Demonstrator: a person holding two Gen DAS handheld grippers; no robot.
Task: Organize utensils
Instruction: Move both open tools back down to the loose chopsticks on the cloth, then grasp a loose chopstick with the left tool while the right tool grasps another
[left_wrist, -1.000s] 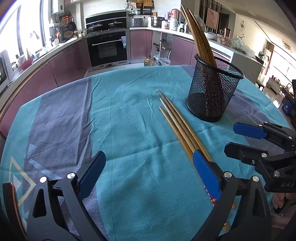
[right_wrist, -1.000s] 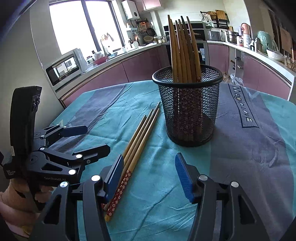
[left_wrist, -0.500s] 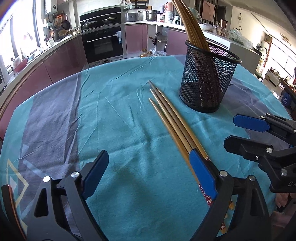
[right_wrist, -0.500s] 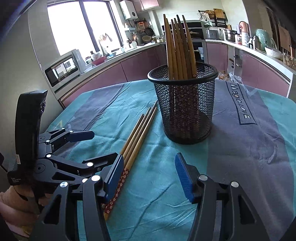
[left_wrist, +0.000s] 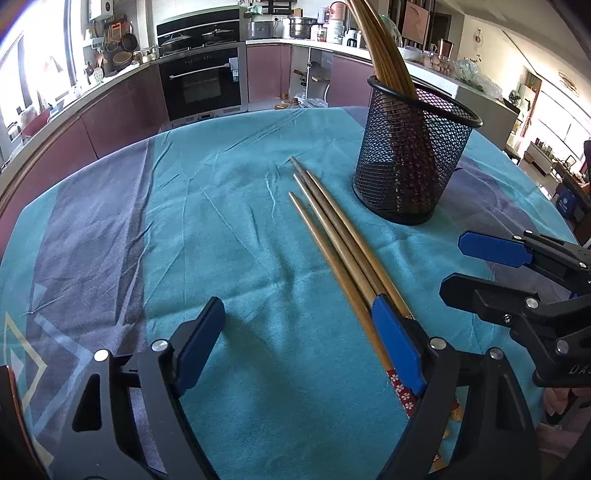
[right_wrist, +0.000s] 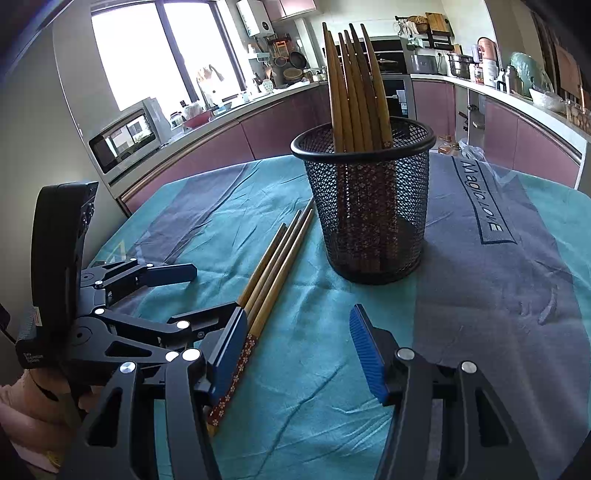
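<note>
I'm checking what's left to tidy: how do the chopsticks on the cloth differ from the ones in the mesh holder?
The loose chopsticks lie flat on the teal cloth, side by side; the chopsticks in the mesh holder stand nearly upright, tips up. The loose ones are three; those in the mesh holder are more. Both sets are brown wood with red flower-patterned handle ends.

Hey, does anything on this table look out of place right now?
Yes: three loose chopsticks lie flat on the teal tablecloth beside the mesh holder, while the others stand upright inside it.
</note>
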